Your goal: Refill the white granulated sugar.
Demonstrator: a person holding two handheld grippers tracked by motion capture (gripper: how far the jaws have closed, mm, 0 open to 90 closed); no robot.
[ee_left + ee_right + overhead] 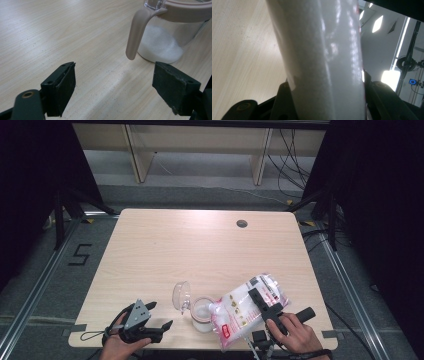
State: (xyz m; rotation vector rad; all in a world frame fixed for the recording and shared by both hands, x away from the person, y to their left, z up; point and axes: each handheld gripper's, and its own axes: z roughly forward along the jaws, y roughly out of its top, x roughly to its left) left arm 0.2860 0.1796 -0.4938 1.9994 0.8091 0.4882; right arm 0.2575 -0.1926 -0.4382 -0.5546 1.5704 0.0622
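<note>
While the right tongs (263,304) are clamping a clear bag of white granules (248,307) between their jaws and tilting its lower corner over the mouth of the jar (202,315), that jar is standing near the tabletop's (200,245) near edge, a little right of its middle, with its clear lid (181,296) swung up and white grains lying in its bottom. Just left of it, the left tongs (152,316) are hovering wide open and gripping nothing, their jaws pointing toward the jar's beige handle (136,32).

A pale wooden desk (165,250) has a grommet hole (242,223) near its far right corner. A jar (202,315) stands near the front edge.
</note>
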